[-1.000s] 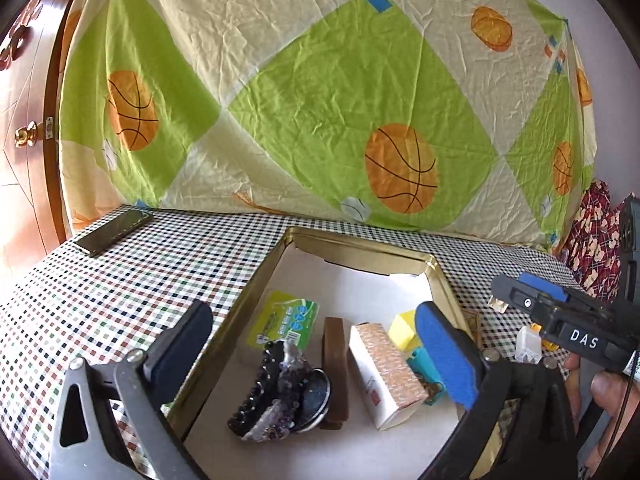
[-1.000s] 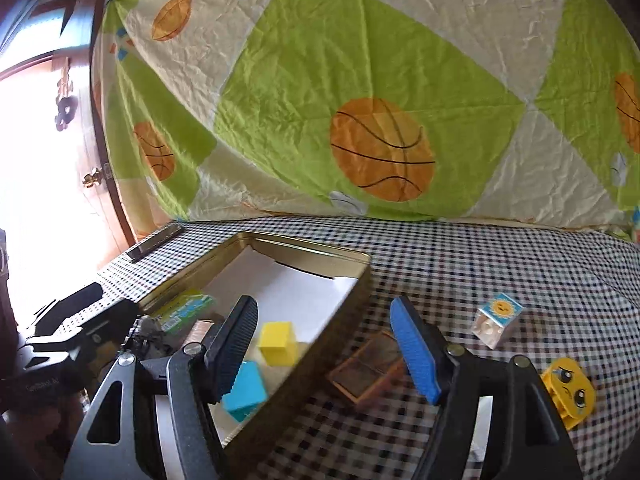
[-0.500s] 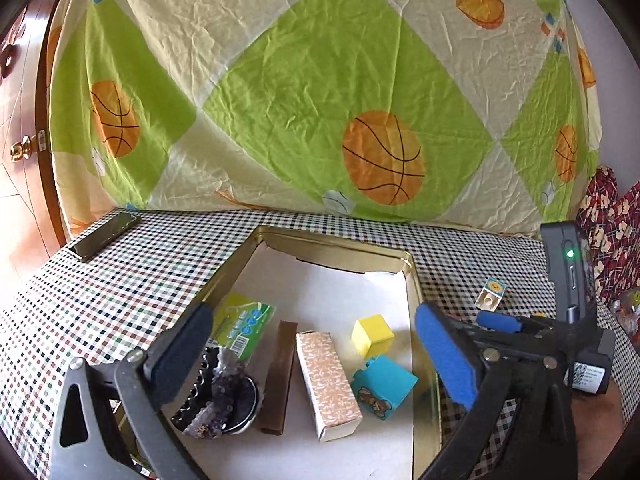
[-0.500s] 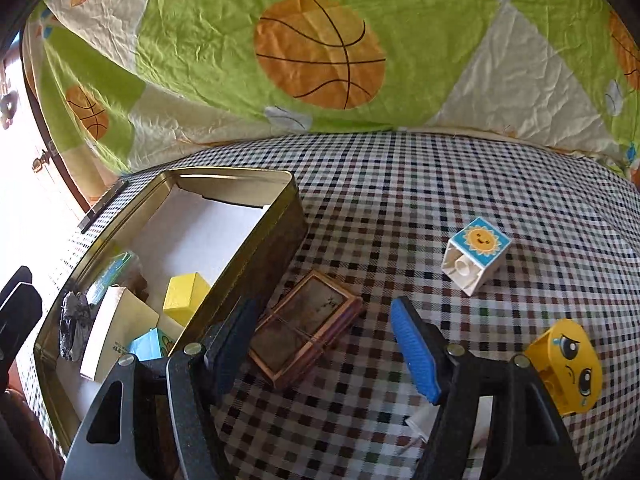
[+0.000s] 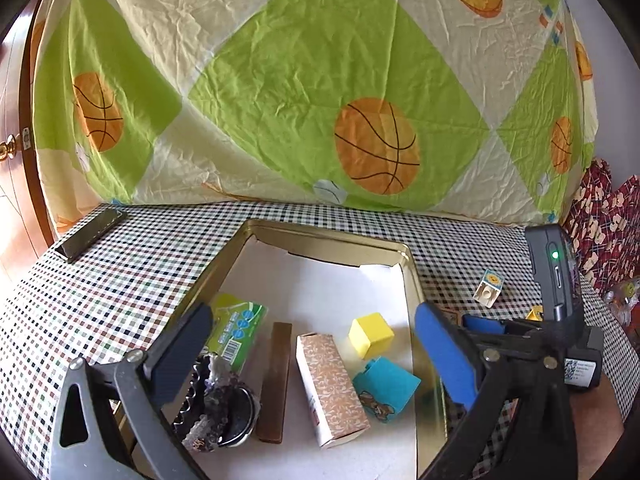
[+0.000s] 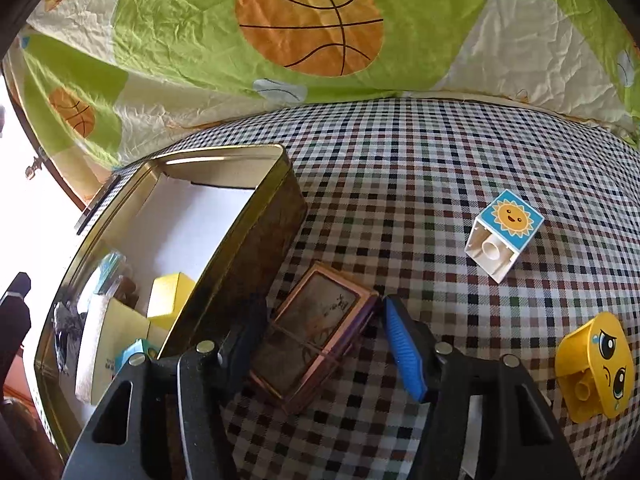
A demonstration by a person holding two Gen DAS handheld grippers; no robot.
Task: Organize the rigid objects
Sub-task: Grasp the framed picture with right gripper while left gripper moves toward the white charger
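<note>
A gold tin box (image 5: 412, 280) (image 6: 256, 240) stands on the checked tablecloth. It holds a yellow cube (image 5: 371, 334), a teal block (image 5: 386, 386), a patterned carton (image 5: 330, 388), a brown bar (image 5: 276, 376), a green packet (image 5: 236, 330) and a dark hair clip (image 5: 218, 400). My left gripper (image 5: 312, 356) is open and empty above the box. My right gripper (image 6: 324, 344) is open, its fingers on either side of a brown framed box (image 6: 316, 332) that lies beside the tin. A white sun block (image 6: 504, 234) and a yellow face block (image 6: 596, 368) lie to the right.
A dark flat case (image 5: 90, 234) lies at the table's far left. A basketball-print sheet (image 5: 320, 80) hangs behind the table. A wooden door (image 5: 12, 128) is at the left. Patterned red cloth (image 5: 612, 220) is at the right.
My right gripper has dropped and moved forward, so its open fingers now straddle the brown framed box. My left gripper has shifted slightly over the tin.
</note>
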